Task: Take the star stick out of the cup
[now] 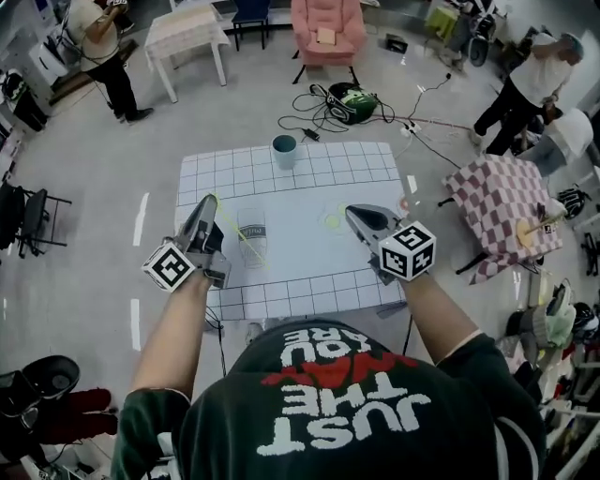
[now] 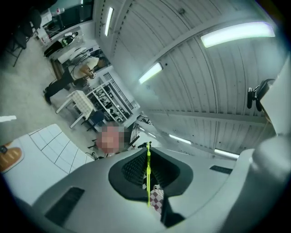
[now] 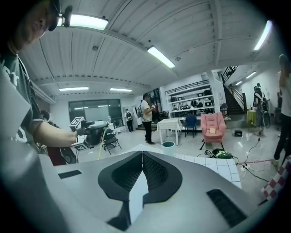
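Holding star stick (image 1: 242, 235) pinched in the left gripper's (image 2: 148, 149) closed jaws; in the head view it slants across the clear cup (image 1: 255, 225) on the table (image 1: 309, 187), end clearance unclear. Right gripper (image 3: 142, 154) closed, empty. Best practice: keep the pinch firm and carry the stick well clear of the rim, so the cup isn't tipped.

Neon yellow-green star stick (image 1: 234, 228) against a white table (image 1: 309, 173) gridded in grey. At the far edge, a teal container (image 1: 284, 150); beyond, a pink armchair (image 1: 327, 28); right, red-and-white checked cloth (image 1: 497, 202). Grey left gripper (image 1: 208, 202) and right gripper (image 1: 352, 214) carry black-and-white marker cubes.
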The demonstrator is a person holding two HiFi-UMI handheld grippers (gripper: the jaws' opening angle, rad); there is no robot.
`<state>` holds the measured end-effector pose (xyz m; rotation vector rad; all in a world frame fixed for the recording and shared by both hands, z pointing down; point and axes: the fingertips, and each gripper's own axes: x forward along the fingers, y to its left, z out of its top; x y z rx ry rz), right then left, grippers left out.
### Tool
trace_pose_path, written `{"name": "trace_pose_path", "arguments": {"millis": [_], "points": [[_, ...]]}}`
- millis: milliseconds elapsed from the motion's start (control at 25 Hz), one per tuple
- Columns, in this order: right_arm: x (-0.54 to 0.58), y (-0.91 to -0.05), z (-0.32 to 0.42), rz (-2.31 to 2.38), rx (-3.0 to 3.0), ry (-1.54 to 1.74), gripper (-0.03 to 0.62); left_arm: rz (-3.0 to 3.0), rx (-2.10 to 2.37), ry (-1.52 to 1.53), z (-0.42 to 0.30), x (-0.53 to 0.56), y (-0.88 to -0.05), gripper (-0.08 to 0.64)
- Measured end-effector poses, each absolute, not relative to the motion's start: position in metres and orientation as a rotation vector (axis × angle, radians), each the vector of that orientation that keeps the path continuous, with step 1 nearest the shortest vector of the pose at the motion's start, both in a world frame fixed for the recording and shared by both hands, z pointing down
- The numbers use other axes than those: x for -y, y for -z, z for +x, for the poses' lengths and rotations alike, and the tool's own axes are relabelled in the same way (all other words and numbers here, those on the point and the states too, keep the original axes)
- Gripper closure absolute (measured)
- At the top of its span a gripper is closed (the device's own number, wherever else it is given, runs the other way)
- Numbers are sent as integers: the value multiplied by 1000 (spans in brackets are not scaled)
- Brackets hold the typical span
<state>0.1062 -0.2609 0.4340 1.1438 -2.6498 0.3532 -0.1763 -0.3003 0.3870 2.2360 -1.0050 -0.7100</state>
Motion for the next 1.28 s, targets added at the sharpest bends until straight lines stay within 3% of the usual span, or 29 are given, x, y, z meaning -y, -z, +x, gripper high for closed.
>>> {"name": "trace_pose_path", "arguments": {"millis": [520, 1280], "points": [[237, -541, 38, 1041, 2549, -489, 560, 2001, 973, 605, -199, 287, -514, 541], [207, -627, 41, 993, 2467, -635, 560, 1785, 1003, 524, -179, 266, -612, 541]]}}
